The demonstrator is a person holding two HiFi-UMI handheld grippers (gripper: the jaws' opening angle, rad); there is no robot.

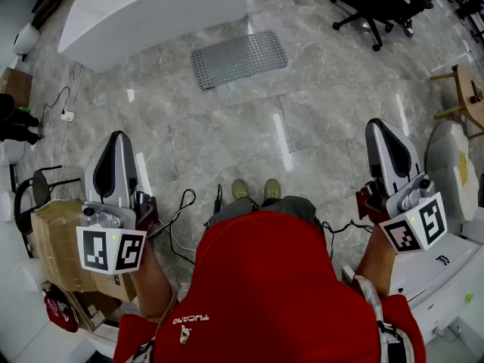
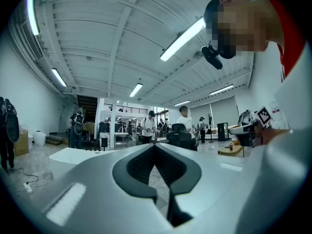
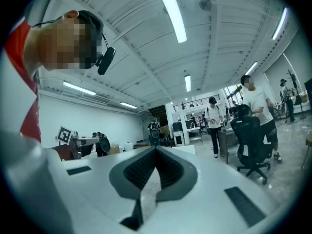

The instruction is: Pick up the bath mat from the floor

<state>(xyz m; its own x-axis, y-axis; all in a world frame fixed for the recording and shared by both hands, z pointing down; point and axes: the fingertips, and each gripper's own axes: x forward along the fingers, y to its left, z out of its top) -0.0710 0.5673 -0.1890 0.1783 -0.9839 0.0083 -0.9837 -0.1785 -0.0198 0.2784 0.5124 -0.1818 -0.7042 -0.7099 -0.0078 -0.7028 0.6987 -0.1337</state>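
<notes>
Approach | bath mat (image 1: 239, 59) lies flat on the floor (image 1: 227, 138), well ahead of your feet (image 1: 255, 190) | left gripper (image 1: 117, 138), right gripper (image 1: 378, 125) level, fingers (image 2: 139, 165) pressed together, empty | spread them, stoop, pinch the near edge.

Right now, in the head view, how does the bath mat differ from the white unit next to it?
The bath mat is grey with a dotted texture; the white unit is plain and smooth. The mat is smaller and lies flat on the floor; the unit stands taller. Both sit at a similar slant in the head view.
</notes>
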